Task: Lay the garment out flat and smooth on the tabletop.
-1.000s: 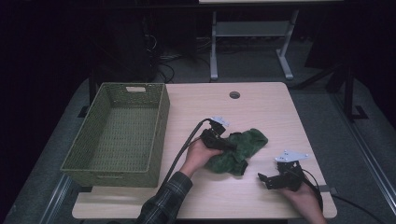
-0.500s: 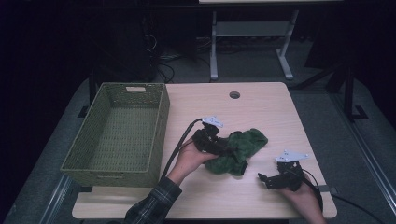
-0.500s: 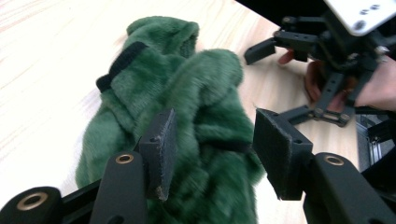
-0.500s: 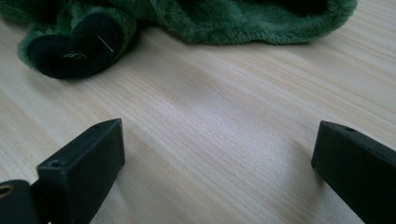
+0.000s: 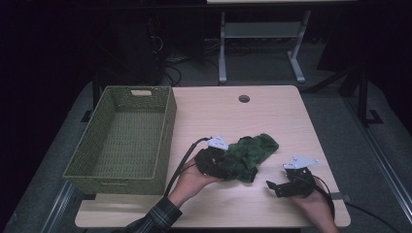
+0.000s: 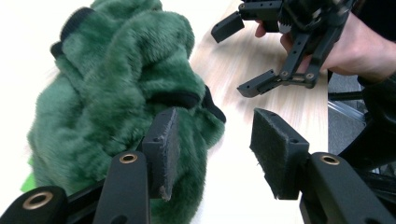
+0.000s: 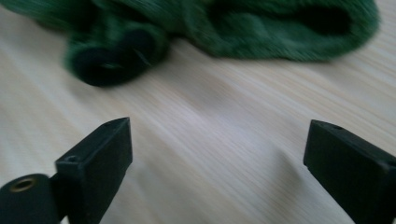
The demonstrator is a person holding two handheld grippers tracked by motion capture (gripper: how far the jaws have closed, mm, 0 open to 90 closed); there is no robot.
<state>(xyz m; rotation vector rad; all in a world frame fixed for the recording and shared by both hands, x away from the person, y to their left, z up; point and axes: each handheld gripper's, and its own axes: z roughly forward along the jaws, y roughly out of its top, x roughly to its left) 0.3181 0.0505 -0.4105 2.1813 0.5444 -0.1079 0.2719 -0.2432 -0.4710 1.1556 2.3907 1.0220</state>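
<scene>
Left hand-held gripper [image 5: 228,162] has let go of the green fuzzy garment [image 5: 248,154]: a second ago it was clamped narrow in the cloth, now its jaws have just been opening and stand about half apart, and the hand has slid a little toward the basket side of the desk [image 5: 272,116]. In the left gripper view one pad [image 6: 164,151] rests against the garment's pile while the other stands clear over bare desk, so nothing is pinched (a brush contact, not a grip). The garment lies crumpled at about the same spot as before, on the desk near the front edge, between the two hands, well apart from the woven green basket [image 5: 124,141], which has nothing in it.

Right hand-held gripper [image 5: 273,187] sits where it was, low on the desk just right of the garment, apart from it. Its jaws are wide, having just been closing slightly, with only bare wood between them in the right gripper view; the garment's dark cuff [image 7: 112,58] lies ahead of the tips.

Read: likely a release to re-grip at a better point of the cloth. Judged from the layout, the garment is probably meant to be handled or moved to the basket, and that is not yet started.
</scene>
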